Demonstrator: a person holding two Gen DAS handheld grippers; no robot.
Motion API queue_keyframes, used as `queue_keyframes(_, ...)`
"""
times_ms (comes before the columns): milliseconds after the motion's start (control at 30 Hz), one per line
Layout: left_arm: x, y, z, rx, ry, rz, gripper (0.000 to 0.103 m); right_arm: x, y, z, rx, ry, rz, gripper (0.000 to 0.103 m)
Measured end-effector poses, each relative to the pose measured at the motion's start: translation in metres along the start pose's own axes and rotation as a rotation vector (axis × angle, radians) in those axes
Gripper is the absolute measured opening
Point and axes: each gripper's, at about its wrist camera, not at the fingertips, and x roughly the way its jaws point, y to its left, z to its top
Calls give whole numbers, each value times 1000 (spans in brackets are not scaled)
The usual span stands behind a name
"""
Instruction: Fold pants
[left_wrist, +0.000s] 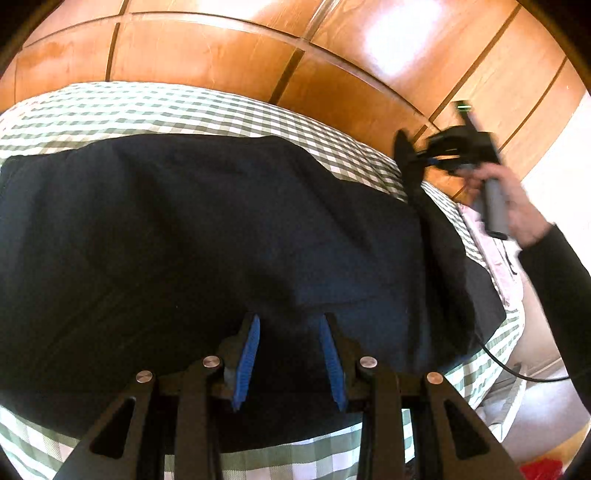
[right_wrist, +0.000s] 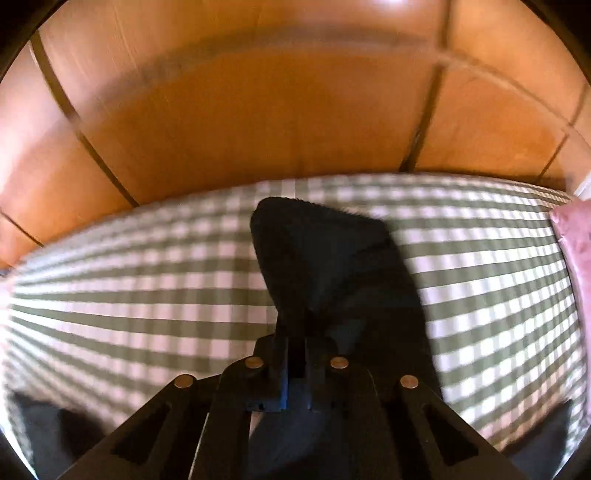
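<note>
My left gripper (left_wrist: 290, 321) hovers, blue pads apart, over the near edge of the dark pants (left_wrist: 207, 236) spread across the checked cloth (left_wrist: 110, 110); right gripper (right_wrist: 295, 354) clamps their far-right corner, so it's nearer.

Dark navy pants (left_wrist: 207, 229), of matte woven cloth, lie spread in a broad, softly rumpled mass across a green-and-white checked cover (left_wrist: 147, 110). Shallow folds run over the upper surface; the far edge forms a rounded ridge parallel to the cover's edge. At the right end a narrow strip of the cloth rises off the cover to a raised tip. In the right wrist view that lifted portion stands as a dark, blunt-tipped peak (right_wrist: 314, 258) above the checks, its outline blurred.
</note>
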Motion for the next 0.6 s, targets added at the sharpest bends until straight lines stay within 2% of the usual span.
queue_keyframes(200,-2,-8,1,5,6,-13,33,-123,-74,-23,164,-209,227,6)
queue_keyframes(300,-1,-13,1,15,15,-15,33,-179,-128,-60,269,-304,279,6)
queue_keyframes(433,2,-21,2,37,25,-7,33,-200,-193,-120,405,-340,301,6)
queue_keyframes(533,3,-29,1,55,35,-3,33,-189,-241,-166,524,-312,293,6)
queue_keyframes(600,4,-34,1,72,42,7,33,-166,-272,-197,620,-274,269,6)
